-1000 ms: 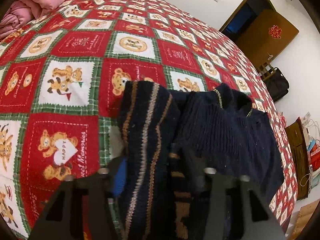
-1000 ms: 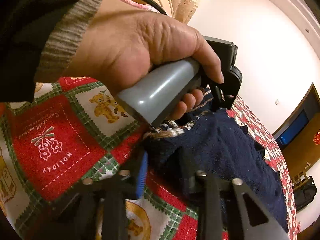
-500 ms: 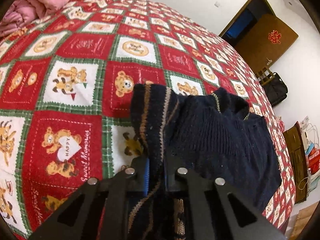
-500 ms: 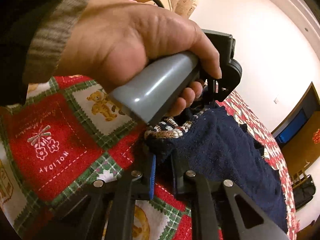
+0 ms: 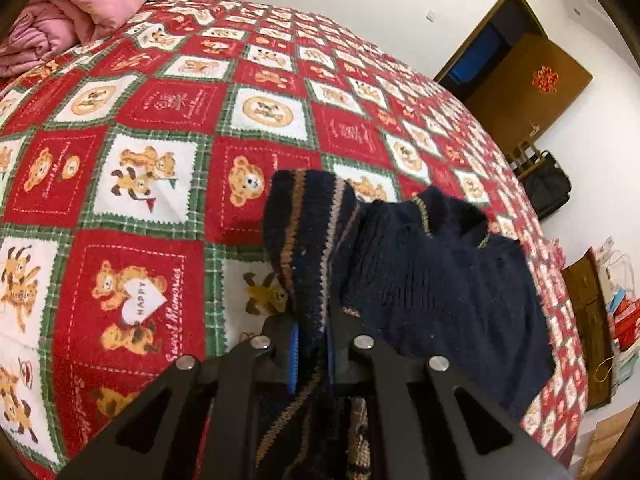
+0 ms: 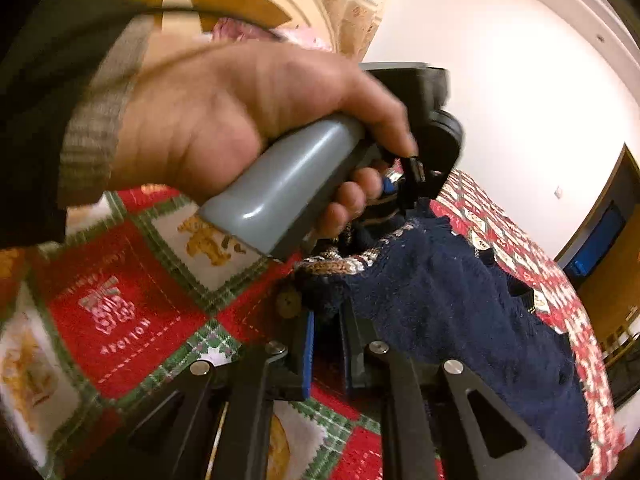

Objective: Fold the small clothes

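A small navy knit sweater (image 5: 432,280) with tan and cream stripes lies on the red teddy-bear bedspread (image 5: 132,184). In the left wrist view my left gripper (image 5: 312,344) is shut on the striped hem edge, which rises as a fold in front of it. The right wrist view shows my right gripper (image 6: 326,344) shut on the sweater (image 6: 460,312) at its patterned hem band, lifted slightly off the bedspread (image 6: 120,312). Just ahead, a person's hand (image 6: 240,120) grips the grey handle of the left gripper. The cloth between each pair of pads is mostly hidden.
Pink pillows and a folded quilt (image 5: 76,8) sit at the head of the bed. Beyond the bed's far side are a brown door (image 5: 532,80), a black bag (image 5: 548,184) and a wooden cabinet (image 5: 592,320) with paper bags beside it.
Both grippers closed from part-open onto the sweater's hem. The right one then lifted a little, pulling the patterned edge up; the left hand rose in the right wrist view.
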A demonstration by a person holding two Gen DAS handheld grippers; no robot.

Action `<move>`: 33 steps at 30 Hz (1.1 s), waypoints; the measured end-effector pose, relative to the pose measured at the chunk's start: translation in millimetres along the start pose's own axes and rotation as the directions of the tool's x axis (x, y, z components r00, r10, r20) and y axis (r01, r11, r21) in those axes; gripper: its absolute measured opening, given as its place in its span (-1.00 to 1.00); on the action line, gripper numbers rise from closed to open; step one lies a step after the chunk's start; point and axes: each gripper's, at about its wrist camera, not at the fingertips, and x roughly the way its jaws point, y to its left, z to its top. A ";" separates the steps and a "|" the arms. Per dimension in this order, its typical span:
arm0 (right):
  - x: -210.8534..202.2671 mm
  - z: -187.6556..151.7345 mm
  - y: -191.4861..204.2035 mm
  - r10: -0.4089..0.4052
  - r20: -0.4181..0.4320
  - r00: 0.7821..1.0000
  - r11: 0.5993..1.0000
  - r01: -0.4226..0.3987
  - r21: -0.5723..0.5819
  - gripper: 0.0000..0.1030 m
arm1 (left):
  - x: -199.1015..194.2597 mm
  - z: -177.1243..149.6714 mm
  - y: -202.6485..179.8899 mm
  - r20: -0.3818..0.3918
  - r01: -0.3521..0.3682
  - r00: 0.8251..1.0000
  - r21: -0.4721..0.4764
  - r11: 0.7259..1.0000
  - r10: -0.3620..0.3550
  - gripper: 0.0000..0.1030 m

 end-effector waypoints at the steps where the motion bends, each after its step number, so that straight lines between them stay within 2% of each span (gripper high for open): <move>1: -2.9 -0.2 -1.6 0.003 0.005 1.000 1.000 -0.003 -0.001 -0.81 | -2.4 0.1 -0.5 0.003 0.005 1.000 -0.003 1.000 -0.005 -0.81; 8: -1.3 -4.8 0.1 0.005 -0.004 1.000 0.999 -0.005 -0.038 -0.81 | 2.1 -4.1 -4.7 0.004 0.007 1.000 -0.039 0.999 -0.007 -0.76; 11: -1.8 -5.4 2.3 -0.005 0.006 1.000 0.999 0.005 -0.051 -0.81 | 6.7 -5.2 -7.4 -0.033 0.097 0.995 -0.053 0.994 -0.099 -0.35; 12: -1.6 -6.3 1.9 -0.003 0.005 1.000 0.999 0.003 -0.051 -0.81 | 4.9 -5.5 -8.5 -0.024 0.109 0.994 -0.050 0.993 -0.110 -0.13; 13: -1.1 -6.5 2.1 0.001 0.004 1.000 0.999 0.000 -0.050 -0.81 | 4.4 -4.6 -8.4 -0.017 0.139 0.990 -0.050 0.989 -0.140 0.18; 15: -1.0 -6.9 1.3 0.006 0.003 1.000 0.999 -0.006 -0.045 -0.81 | 6.0 -3.9 -6.5 -0.027 0.178 0.983 -0.065 0.982 -0.180 0.37; 18: 0.5 -7.3 2.0 0.006 0.000 1.000 0.999 -0.006 -0.051 -0.81 | 8.6 -2.0 -0.5 -0.031 0.181 0.982 -0.079 0.980 -0.184 0.35; 20: 2.5 -7.7 3.1 0.008 -0.006 1.000 0.998 -0.008 -0.057 -0.81 | 14.1 -3.9 -3.1 -0.062 0.126 0.990 -0.033 0.991 -0.128 0.29; 21: 3.7 -8.0 2.2 0.009 -0.008 1.000 0.998 -0.009 -0.058 -0.81 | 20.4 -5.8 -7.1 -0.085 0.065 0.994 0.010 0.998 -0.064 0.04; 22: 3.4 -7.9 1.2 0.011 -0.007 1.000 0.998 -0.012 -0.054 -0.81 | 24.3 -7.9 -8.6 -0.096 0.035 0.995 0.032 0.999 -0.032 -0.44; 23: 2.6 -7.9 -0.9 0.014 -0.004 1.000 0.999 -0.014 -0.048 -0.81 | 24.8 -8.6 -9.6 -0.087 0.009 0.996 0.047 0.999 -0.005 -0.52; 24: 0.9 -7.8 -3.9 0.018 0.004 1.000 0.999 -0.017 -0.039 -0.81 | 22.7 -8.6 -7.8 -0.076 0.018 0.997 0.032 0.999 -0.015 -0.58; 25: -0.9 -8.0 -9.1 0.022 0.016 1.000 0.999 -0.022 -0.026 -0.81 | 17.6 -8.5 -8.1 -0.056 0.029 0.998 0.022 0.999 -0.028 -0.61; 27: -7.3 -7.8 -19.5 0.028 0.041 0.999 1.000 -0.028 0.005 -0.82 | 7.2 -8.8 -11.8 -0.014 0.011 1.000 0.030 0.999 -0.010 -0.61; 29: -13.0 -8.3 -26.2 0.028 0.059 0.998 0.999 -0.029 0.014 -0.82 | -1.7 -7.8 -13.4 0.001 0.039 0.999 0.006 0.999 -0.039 -0.61; 33: -26.0 -14.4 -44.4 0.024 0.087 0.996 0.999 -0.026 0.022 -0.82 | -12.0 -4.7 -22.7 0.009 0.050 0.999 -0.002 0.999 -0.050 -0.61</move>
